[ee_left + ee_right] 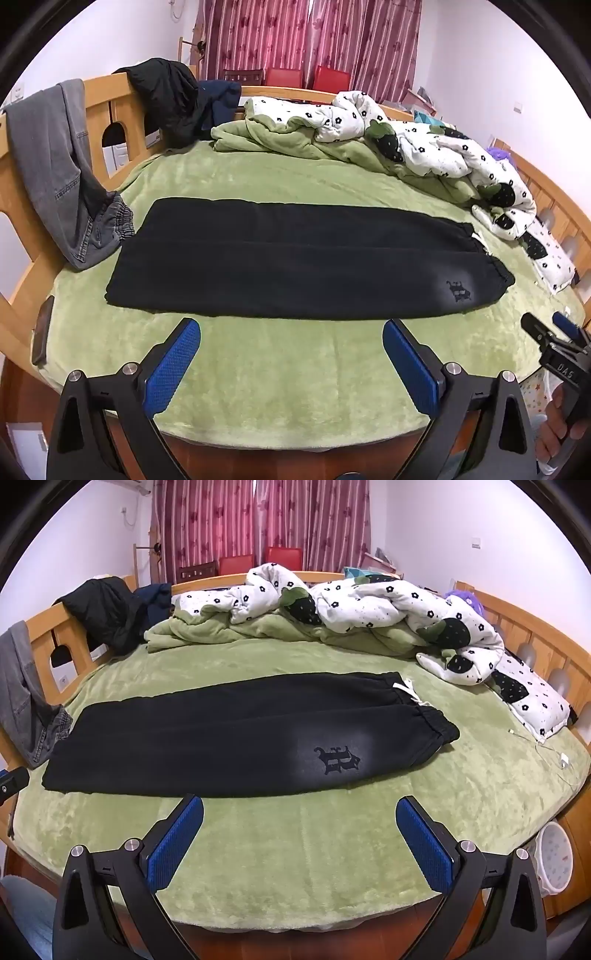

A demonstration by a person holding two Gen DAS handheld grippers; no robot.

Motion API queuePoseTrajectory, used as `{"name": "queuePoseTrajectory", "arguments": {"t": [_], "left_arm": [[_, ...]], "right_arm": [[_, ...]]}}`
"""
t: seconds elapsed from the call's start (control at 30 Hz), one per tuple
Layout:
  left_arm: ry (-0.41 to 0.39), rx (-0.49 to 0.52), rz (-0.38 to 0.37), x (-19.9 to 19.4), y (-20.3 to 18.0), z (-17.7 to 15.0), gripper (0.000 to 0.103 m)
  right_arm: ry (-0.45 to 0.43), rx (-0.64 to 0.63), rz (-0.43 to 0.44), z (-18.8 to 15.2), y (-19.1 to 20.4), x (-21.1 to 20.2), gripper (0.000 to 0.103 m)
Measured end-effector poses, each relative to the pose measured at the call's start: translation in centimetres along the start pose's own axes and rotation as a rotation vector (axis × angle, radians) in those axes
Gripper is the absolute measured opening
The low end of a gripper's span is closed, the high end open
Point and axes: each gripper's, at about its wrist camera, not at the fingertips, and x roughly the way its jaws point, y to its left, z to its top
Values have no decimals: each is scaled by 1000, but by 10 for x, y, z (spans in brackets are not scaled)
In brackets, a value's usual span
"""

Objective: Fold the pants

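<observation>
Both the left gripper and right gripper hover with fingers spread wide and empty, short of the black fleece pants. A shallow pinch could catch only the top leg, or drag the plush green bed blanket up too.

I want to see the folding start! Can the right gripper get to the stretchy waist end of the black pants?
Probably yes. The right gripper is wide open and empty, hovering over bare green blanket, and the waistband of the black pants lies flat just ahead to its right, with nothing on top.
</observation>
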Motion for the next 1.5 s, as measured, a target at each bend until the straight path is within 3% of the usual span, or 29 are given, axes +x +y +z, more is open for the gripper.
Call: {"name": "queuePoseTrajectory", "arguments": {"t": [0.2,1.5], "left_arm": [[-50,-17,-8,-11,-2,-6,100],[-38,-8,14,-7,4,-7,100]], "right_arm": [[-23,-31,-28,0,6,-2,102],[-13,-23,-20,0,4,-1,102]]}}
